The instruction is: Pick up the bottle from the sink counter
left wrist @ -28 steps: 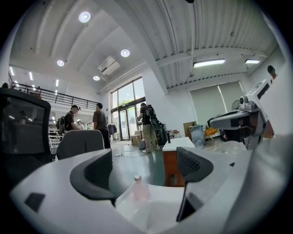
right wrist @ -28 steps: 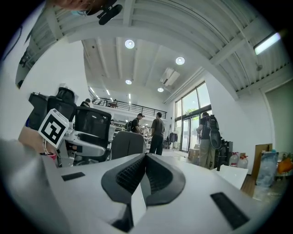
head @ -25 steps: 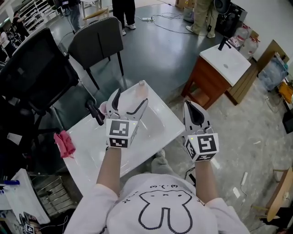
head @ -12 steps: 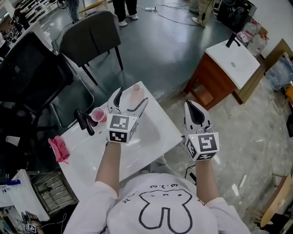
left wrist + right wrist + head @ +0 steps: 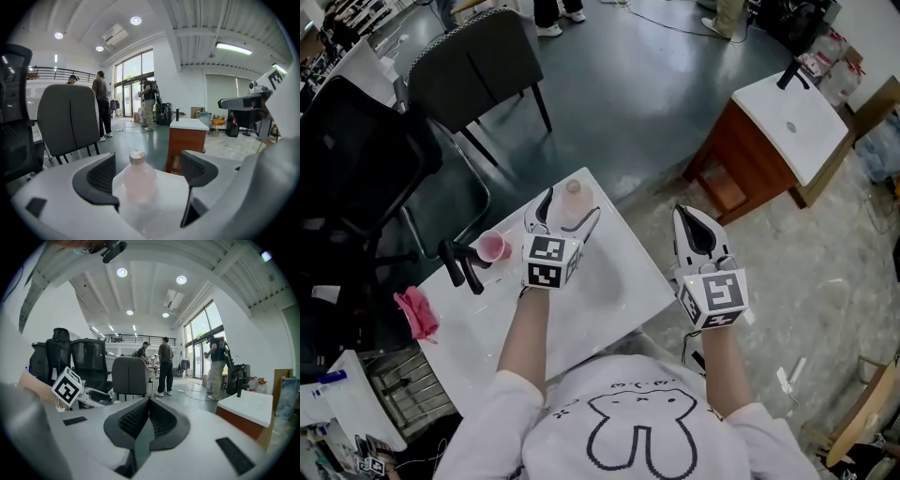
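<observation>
Your left gripper (image 5: 570, 210) has closed in on the pale pink translucent plastic bottle (image 5: 575, 194), which stands at the far corner of the white sink counter (image 5: 623, 281). Its wide-open jaws now frame the bottle without touching it. Ease forward gently before squeezing, since the counter edges drop away just behind it. Your right gripper (image 5: 698, 230), jaws pressed together and empty, hangs beyond the counter's right edge.

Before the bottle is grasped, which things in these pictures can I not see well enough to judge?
- Lower part of the bottle: in the head view, hidden behind the left tongs.
- Label or contents of the bottle: in the left gripper view it is blurred, being so near the camera.
- Contents of the pink cup: in the head view, too small to tell.
</observation>
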Tool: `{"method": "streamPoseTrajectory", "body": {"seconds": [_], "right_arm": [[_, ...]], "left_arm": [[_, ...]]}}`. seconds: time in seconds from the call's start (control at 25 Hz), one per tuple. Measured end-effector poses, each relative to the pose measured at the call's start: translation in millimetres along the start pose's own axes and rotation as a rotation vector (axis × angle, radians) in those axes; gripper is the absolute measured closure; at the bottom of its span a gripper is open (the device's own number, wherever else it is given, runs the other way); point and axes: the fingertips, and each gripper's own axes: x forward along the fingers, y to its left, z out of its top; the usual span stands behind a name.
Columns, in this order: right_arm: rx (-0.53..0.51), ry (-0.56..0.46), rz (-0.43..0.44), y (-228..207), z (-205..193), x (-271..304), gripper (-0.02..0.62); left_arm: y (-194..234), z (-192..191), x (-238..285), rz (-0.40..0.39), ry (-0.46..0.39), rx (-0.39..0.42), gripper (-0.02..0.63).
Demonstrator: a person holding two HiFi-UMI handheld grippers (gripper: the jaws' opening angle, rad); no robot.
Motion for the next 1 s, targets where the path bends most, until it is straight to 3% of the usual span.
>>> {"method": "streamPoseTrajectory", "body": {"seconds": [0.64,1.0], "right_arm": [[0.032,0.096,0.005,-29,-37,30,0.572],[0.044,0.115,0.003,-31,-44,40,0.572]], "left_arm": [[22,-52,74,0.027,0.151,-0.100,0.176],[25,-69,91,0.058,0.241,-0.072,0.177]]}}
